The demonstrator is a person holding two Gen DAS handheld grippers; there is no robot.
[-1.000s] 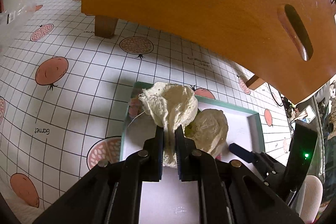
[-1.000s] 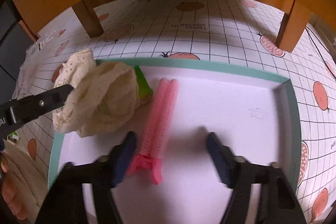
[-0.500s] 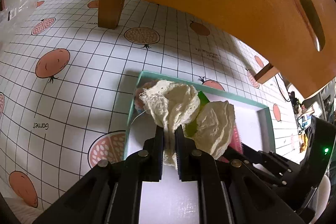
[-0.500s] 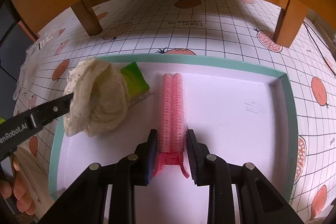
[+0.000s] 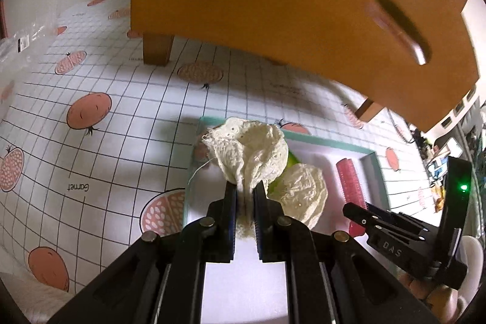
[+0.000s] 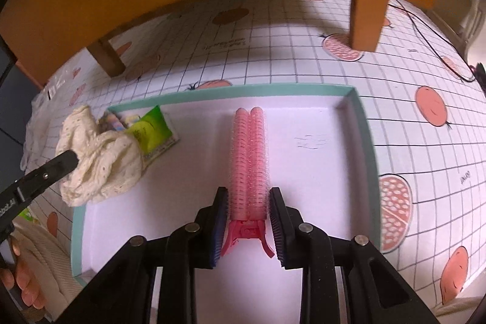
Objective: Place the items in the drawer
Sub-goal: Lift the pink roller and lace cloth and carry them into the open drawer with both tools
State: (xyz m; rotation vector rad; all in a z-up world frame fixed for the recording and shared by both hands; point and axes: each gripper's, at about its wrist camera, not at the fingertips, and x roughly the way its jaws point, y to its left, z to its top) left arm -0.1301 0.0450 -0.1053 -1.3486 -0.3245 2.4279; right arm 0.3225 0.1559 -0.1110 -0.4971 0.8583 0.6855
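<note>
My left gripper (image 5: 244, 193) is shut on a cream lace cloth (image 5: 252, 151), held over the left end of a teal-rimmed white tray (image 5: 331, 143). In the right wrist view the cloth (image 6: 103, 169) hangs from that gripper (image 6: 48, 175) at the tray's left edge. My right gripper (image 6: 248, 199) is shut on a pink hair roller clip (image 6: 249, 160), which points away from me over the middle of the tray (image 6: 249, 90). The roller (image 5: 349, 181) also shows in the left wrist view, to the right of the cloth. An orange wooden cabinet (image 5: 303, 5) with a slot handle stands on legs behind the tray.
A green packet (image 6: 150, 129) and a small pastel item lie in the tray's far left corner. A cabinet leg (image 6: 367, 17) stands beyond the tray at the right. A black cable (image 6: 425, 29) runs across the fruit-print tablecloth. A person's fingers (image 6: 24, 278) show at lower left.
My right gripper went from open to shut on the pink roller clip. The left gripper drew the cloth leftward, uncovering the green packet.
</note>
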